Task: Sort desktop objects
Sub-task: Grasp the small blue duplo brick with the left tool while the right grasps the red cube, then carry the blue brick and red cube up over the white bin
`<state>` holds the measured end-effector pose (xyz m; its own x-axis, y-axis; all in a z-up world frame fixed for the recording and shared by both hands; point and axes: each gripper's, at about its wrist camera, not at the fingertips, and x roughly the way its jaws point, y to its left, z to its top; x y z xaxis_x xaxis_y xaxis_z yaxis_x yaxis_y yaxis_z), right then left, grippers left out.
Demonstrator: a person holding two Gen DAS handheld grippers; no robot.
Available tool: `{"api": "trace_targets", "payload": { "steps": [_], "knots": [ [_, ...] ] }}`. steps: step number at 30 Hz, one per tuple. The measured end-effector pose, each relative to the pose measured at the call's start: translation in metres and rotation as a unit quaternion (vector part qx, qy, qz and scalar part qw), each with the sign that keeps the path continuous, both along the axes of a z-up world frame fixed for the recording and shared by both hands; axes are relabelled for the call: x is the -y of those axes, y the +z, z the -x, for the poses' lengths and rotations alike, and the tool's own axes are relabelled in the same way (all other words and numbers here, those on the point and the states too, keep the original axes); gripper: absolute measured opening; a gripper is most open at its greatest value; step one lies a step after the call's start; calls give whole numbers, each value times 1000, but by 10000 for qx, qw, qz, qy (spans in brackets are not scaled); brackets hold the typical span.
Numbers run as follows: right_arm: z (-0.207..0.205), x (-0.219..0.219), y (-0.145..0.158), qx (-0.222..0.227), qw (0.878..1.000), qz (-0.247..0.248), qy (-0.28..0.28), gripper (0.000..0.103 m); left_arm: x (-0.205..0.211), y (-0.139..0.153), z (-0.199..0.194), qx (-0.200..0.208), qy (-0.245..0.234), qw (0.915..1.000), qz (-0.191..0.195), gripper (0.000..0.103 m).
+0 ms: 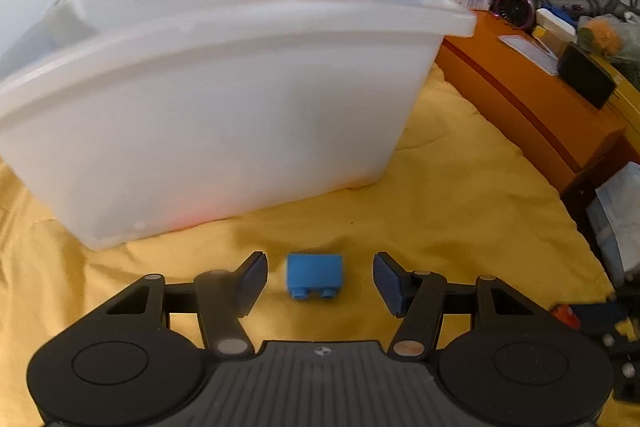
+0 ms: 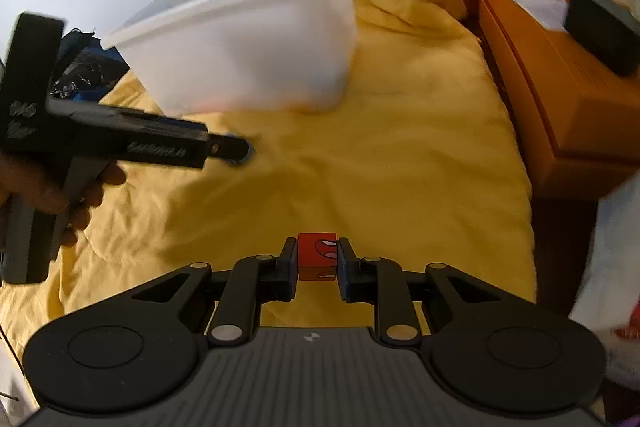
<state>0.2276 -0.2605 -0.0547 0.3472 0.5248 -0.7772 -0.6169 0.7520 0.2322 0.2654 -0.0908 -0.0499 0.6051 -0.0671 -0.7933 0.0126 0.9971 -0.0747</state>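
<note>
Two grippers are seen: the left gripper (image 1: 320,277) is spread wide around a blue brick (image 1: 315,275) on the yellow cloth (image 1: 460,187), while a red block (image 2: 317,256) is clamped by the right gripper (image 2: 317,259), its underside hidden.

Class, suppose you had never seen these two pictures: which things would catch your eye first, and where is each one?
First the big white plastic bin, standing on the yellow cloth just beyond the open left gripper. Next the small blue brick lying on the cloth between that gripper's fingers, untouched. In the right wrist view, the right gripper is shut on a red block.
</note>
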Motion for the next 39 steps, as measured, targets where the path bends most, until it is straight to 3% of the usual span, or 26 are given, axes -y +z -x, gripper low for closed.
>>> {"api": "trace_targets", "payload": {
  "steps": [2,9,19,28,39],
  "knots": [
    [2,8,-2,-50,10000,-18,-43,22,-2,-6,-3,-128,-23,9999,-13,35],
    [2,12,2,-48,9999,-84,-82,22,-8,4,18,-7,-102,9999,-58,34],
    [-1,-16,42,251,9987,-434,11,22,-55,98,75,480,488,9975,157,34],
    [-28,-58,111,635,9950,-765,-5,22,-98,162,70,756,824,9937,-32,34],
    [-62,-109,183,809,9941,-716,136,22,-129,213,34,838,843,9929,-62,34]
  ]
}}
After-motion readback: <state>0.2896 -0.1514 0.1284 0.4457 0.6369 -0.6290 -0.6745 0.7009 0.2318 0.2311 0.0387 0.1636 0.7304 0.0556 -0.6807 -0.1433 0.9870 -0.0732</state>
